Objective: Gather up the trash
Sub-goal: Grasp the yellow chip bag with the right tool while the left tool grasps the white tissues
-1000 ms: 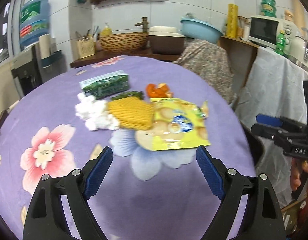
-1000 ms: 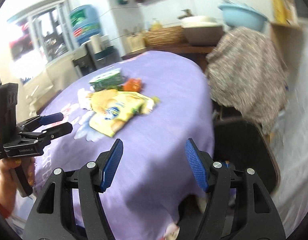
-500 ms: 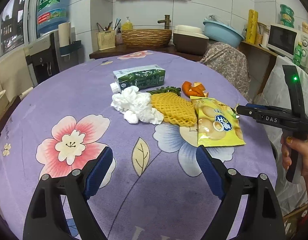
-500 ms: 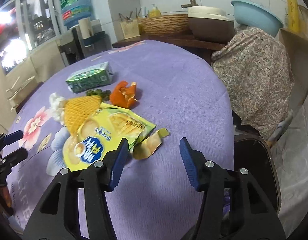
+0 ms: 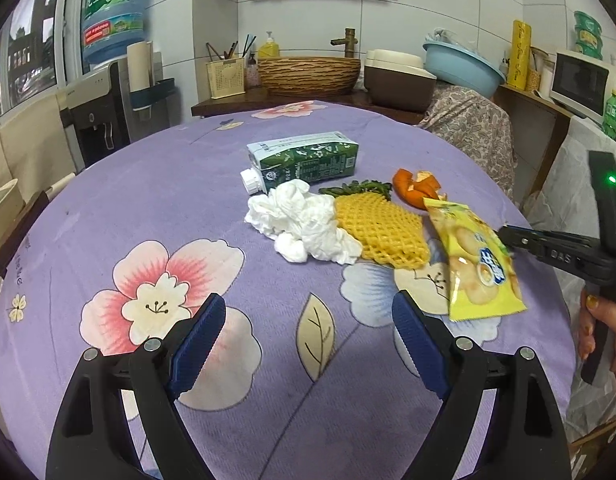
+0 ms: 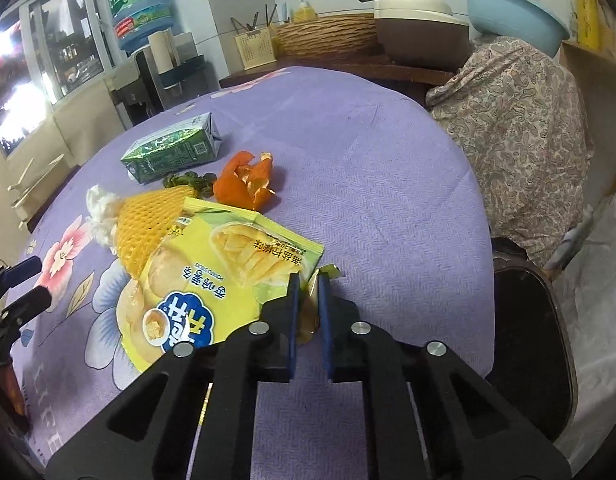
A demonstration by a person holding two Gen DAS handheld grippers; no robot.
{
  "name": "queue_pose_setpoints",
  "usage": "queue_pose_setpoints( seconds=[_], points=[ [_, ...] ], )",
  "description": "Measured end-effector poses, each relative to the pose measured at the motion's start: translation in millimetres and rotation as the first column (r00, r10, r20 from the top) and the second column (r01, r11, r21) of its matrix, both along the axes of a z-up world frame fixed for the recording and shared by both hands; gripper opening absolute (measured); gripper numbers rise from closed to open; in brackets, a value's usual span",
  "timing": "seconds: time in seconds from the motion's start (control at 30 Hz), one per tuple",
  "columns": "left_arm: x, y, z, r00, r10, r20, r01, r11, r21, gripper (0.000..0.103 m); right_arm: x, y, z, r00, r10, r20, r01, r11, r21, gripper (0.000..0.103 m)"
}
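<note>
A yellow snack bag (image 6: 212, 276) (image 5: 474, 264) lies near the right edge of the purple floral tablecloth (image 5: 188, 208). My right gripper (image 6: 308, 300) is shut on the bag's torn corner, and in the left wrist view that side of the bag is lifted off the cloth. Beside the bag lie a yellow foam net (image 5: 382, 226), crumpled white tissue (image 5: 304, 220), orange peel (image 5: 416, 186), green stems (image 5: 356, 188) and a green carton (image 5: 304, 160) on its side. My left gripper (image 5: 308, 336) hovers open over the cloth, short of the pile, nothing between its fingers.
A dark bin (image 6: 524, 344) stands off the table's right edge. Behind it is a chair draped in patterned cloth (image 6: 520, 128). A counter at the back holds a woven basket (image 5: 308, 74), a pot and a blue basin (image 5: 462, 64). A water dispenser (image 5: 108, 92) stands left.
My right gripper came in to the bag's torn corner and closed on it, raising that edge. My left gripper shifted so the pile sits more central in its view.
</note>
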State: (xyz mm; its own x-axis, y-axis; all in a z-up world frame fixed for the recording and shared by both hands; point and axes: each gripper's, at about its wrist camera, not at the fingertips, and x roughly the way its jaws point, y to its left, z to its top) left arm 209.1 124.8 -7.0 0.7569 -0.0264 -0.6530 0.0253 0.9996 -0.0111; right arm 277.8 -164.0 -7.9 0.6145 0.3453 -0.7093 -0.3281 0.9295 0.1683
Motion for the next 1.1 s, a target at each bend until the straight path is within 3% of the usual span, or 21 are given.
queue_pose_setpoints(
  seconds=[0.17,0.37,0.4,0.5,0.53,0.6,0.73,1.1],
  points=[
    [22.0,7.9,3.8,1.0,0.027,-0.005,-0.028,0.997,-0.066,0.084,-18.3,-2.7,11.6,0.998,0.02,0.066,-0.019,1.0,-0.015,0.005],
    [60.7,6.9,4.6,0.998,0.062,-0.007,-0.062,0.996,-0.063,0.084,-38.6,-4.3,20.3,0.993,0.051,0.107,-0.047,0.998,-0.034,0.005],
    [66.0,8.3,3.4,0.997,0.071,-0.014,-0.071,0.995,-0.065,0.081,-40.7,-5.9,20.9,0.993,0.051,0.108,-0.048,0.998,-0.028,0.005],
    [80.7,13.7,-4.7,0.994,0.082,-0.069,-0.089,0.991,-0.1,0.045,-46.9,-10.6,21.5,0.992,0.056,0.112,-0.054,0.998,-0.02,0.005],
    [81.9,16.3,-8.0,0.993,0.073,-0.092,-0.085,0.987,-0.138,0.038,-48.1,-12.2,21.1,0.992,0.056,0.113,-0.054,0.998,-0.022,0.005],
    [75.9,16.6,-8.6,0.993,0.071,-0.094,-0.086,0.982,-0.167,0.034,-50.9,-15.7,19.8,0.992,0.055,0.111,-0.053,0.998,-0.022,0.005],
    [53.8,11.8,-1.0,0.997,0.064,-0.045,-0.07,0.986,-0.149,0.025,-56.7,-21.6,19.0,0.991,0.058,0.118,-0.057,0.998,-0.009,0.005],
    [-11.0,-0.5,26.6,0.998,-0.003,0.055,0.012,0.987,-0.16,0.023,-77.0,-32.9,31.2,0.983,0.067,0.171,-0.072,0.997,0.021,0.005]
  ],
)
